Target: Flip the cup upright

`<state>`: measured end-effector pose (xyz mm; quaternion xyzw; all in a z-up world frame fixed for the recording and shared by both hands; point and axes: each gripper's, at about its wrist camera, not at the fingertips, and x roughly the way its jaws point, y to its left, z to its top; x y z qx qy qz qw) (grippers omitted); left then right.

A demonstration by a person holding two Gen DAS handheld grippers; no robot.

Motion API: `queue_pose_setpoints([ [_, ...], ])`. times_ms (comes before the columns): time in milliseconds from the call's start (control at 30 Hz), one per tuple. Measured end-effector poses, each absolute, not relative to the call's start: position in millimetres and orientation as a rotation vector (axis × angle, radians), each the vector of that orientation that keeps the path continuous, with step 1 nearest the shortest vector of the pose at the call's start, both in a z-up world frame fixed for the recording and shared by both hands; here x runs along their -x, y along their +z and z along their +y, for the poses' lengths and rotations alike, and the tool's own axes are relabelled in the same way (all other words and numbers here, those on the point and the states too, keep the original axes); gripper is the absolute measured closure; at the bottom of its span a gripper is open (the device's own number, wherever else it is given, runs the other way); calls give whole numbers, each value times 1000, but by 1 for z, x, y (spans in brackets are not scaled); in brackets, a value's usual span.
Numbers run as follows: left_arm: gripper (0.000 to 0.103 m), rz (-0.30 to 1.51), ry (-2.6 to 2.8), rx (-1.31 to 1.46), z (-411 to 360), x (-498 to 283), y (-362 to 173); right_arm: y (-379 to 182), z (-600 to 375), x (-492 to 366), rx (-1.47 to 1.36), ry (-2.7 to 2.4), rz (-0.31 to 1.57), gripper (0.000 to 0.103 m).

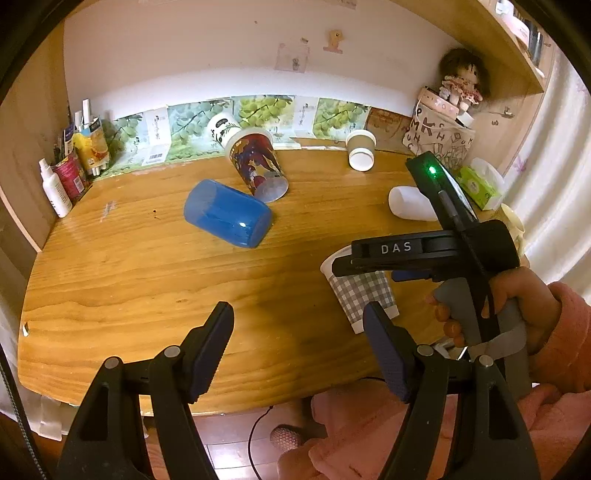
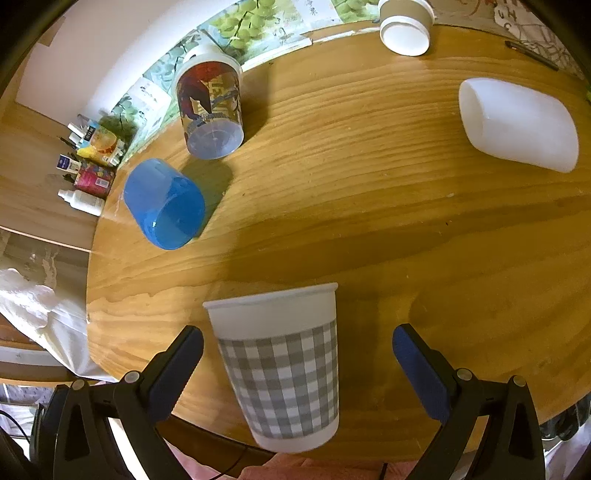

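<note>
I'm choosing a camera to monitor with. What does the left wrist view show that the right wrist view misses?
Only the left wrist view: the doll, the tissue box and the right gripper over the checked cup. Only the right wrist view: that cup's full length between open jaws. Both: the blue cup, the printed cup and the white cup, all on their sides.

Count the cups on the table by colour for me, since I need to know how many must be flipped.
Blue cup: 1
White cup: 1
Grey checked cup: 1
Printed picture cup: 1
Brown paper cup: 1
Total: 5
</note>
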<state>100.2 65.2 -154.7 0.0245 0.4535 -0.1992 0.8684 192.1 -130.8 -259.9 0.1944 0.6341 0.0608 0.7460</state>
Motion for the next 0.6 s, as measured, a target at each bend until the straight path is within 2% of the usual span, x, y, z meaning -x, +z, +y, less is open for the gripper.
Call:
queue_pose_setpoints([
  [133,27,951,-421,-61,61,-102,-155,-264,-128,-197,-413,141,1393,5],
  [467,27,1000,-395,-76,59,-108,-161,-268,-124,-202,-406,160,1422,33],
  [600,27,1004,-396,-78,58,-108,-162,-266,-125,-199,-394,159,1411,36],
])
